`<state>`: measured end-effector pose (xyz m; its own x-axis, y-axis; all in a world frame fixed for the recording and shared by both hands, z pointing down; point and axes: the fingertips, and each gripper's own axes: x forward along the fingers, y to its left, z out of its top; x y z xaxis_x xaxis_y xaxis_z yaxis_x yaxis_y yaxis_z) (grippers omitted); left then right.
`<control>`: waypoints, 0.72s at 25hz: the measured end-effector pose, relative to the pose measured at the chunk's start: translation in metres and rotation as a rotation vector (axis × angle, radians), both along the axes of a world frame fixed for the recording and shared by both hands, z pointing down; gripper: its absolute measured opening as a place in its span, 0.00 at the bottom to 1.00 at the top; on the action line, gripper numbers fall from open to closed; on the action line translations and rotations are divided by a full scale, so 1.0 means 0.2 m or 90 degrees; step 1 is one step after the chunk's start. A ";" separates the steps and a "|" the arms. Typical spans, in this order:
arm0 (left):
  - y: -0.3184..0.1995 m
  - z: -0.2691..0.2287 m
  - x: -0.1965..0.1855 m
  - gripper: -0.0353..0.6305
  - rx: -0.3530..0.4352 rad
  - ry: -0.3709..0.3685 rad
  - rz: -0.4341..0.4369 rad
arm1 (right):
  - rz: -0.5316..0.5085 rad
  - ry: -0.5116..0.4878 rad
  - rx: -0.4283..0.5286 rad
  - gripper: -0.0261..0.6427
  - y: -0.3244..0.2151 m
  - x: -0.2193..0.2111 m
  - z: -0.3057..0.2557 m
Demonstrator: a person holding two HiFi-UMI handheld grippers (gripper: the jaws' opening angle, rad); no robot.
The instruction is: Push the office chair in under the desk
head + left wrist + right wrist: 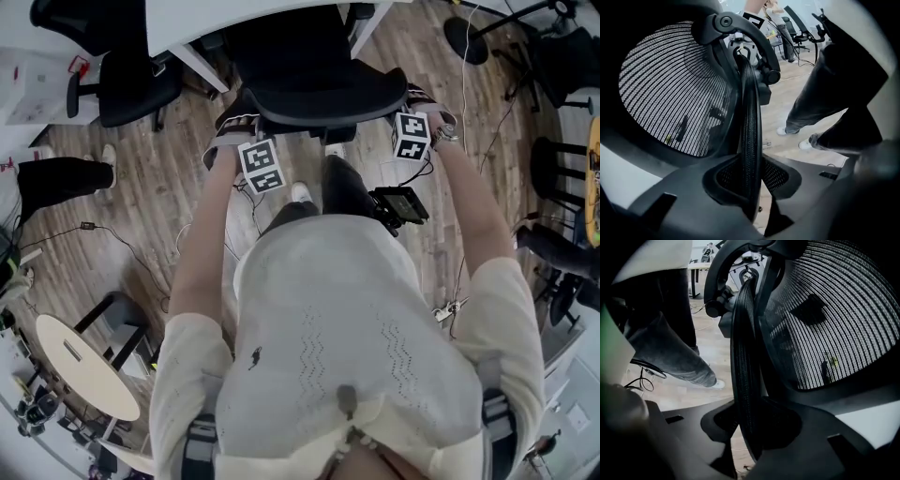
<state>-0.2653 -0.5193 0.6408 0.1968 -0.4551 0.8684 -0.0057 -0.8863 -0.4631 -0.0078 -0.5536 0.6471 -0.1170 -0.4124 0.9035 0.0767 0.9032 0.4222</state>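
Black mesh fills the gap between both sets of fingers. The left gripper [750, 187] is clamped on one side edge of the backrest [749, 117], and the right gripper [750, 427] is clamped on the opposite edge. In the head view, the office chair [319, 84] occupies the top centre of the frame, just beside the edge of the white desk [187, 28]. The person's legs [342, 187] stand on the wooden floor [169, 141] directly below the chair in the frame.
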 end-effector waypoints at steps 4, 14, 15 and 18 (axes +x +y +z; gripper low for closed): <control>-0.03 -0.01 0.02 0.23 -0.009 0.006 0.005 | 0.005 0.002 -0.002 0.22 -0.04 0.02 0.00; -0.10 0.01 0.04 0.23 -0.023 0.020 0.013 | 0.006 -0.002 -0.003 0.22 -0.14 0.02 0.01; -0.11 0.01 0.05 0.23 -0.024 0.022 0.015 | 0.005 -0.002 -0.002 0.22 -0.14 0.03 0.01; -0.11 0.02 0.06 0.22 -0.022 0.022 0.012 | -0.003 -0.003 -0.002 0.22 -0.16 0.03 0.01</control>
